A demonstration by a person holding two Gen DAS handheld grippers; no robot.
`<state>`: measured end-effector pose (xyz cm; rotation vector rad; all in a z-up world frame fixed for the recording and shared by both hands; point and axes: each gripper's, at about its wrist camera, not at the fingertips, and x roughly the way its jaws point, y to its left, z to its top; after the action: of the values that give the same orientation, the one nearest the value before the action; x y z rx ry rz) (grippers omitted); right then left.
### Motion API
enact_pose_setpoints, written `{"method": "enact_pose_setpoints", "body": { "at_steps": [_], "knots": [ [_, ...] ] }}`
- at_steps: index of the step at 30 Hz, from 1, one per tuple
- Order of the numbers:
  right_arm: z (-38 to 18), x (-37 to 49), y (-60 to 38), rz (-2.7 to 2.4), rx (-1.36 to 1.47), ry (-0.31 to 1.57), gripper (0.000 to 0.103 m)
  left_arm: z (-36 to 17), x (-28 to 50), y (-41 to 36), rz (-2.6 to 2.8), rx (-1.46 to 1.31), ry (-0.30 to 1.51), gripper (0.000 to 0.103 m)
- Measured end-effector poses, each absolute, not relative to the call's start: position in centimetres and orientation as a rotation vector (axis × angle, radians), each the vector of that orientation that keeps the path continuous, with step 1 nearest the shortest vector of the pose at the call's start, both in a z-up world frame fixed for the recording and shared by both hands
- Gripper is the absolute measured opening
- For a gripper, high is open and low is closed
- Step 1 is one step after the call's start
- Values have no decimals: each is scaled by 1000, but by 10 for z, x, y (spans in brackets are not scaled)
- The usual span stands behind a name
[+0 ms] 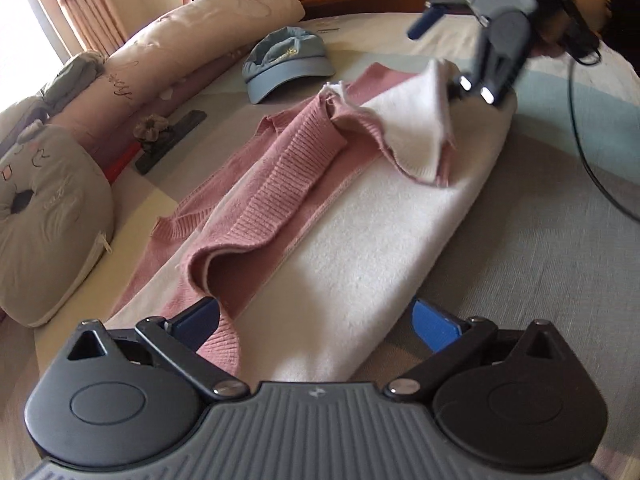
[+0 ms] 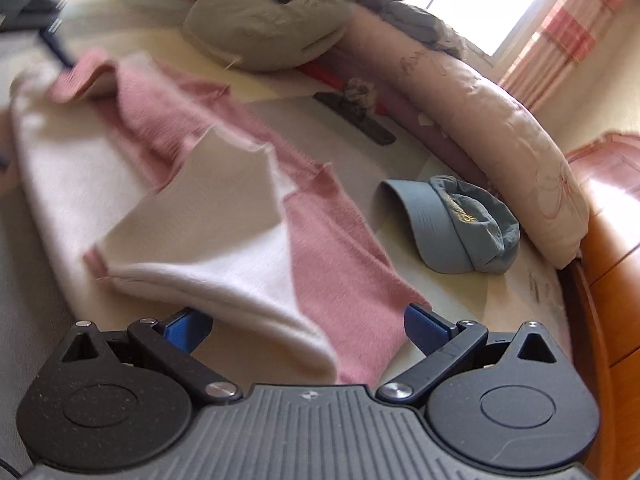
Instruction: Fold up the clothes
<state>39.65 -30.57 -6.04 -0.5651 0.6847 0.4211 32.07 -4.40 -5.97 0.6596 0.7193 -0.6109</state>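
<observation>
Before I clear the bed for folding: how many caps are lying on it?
1: a blue cap between the sweater and the long pillow. Others may be hidden.

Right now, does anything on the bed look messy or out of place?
Yes. The pink and white sweater is only half folded: one white corner stands peaked and a pink ribbed flap lies bunched. A blue cap sits loose beside it.

My pink-and-white knit sweater [image 1: 352, 232] lies stretched lengthwise on the bed, partly folded. Its white panel faces up along one side, with the pink ribbed part [image 1: 280, 196] bunched and rumpled along the other. At the far end, a white corner [image 1: 416, 128] is folded back over it, showing a pink edge.
</observation>
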Motion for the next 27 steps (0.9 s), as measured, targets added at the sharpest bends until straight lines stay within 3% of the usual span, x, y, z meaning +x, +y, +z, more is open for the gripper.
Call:
{"method": "enact_pose_setpoints", "body": {
  "at_steps": [11, 27],
  "knots": [
    [-59, 471, -380, 215, -9, 779, 103, -75, 315, -28, -669, 572, 812, 102],
    [-25, 399, -322, 533, -77, 659, 103, -84, 347, -44, -726, 362, 859, 102]
  ]
}}
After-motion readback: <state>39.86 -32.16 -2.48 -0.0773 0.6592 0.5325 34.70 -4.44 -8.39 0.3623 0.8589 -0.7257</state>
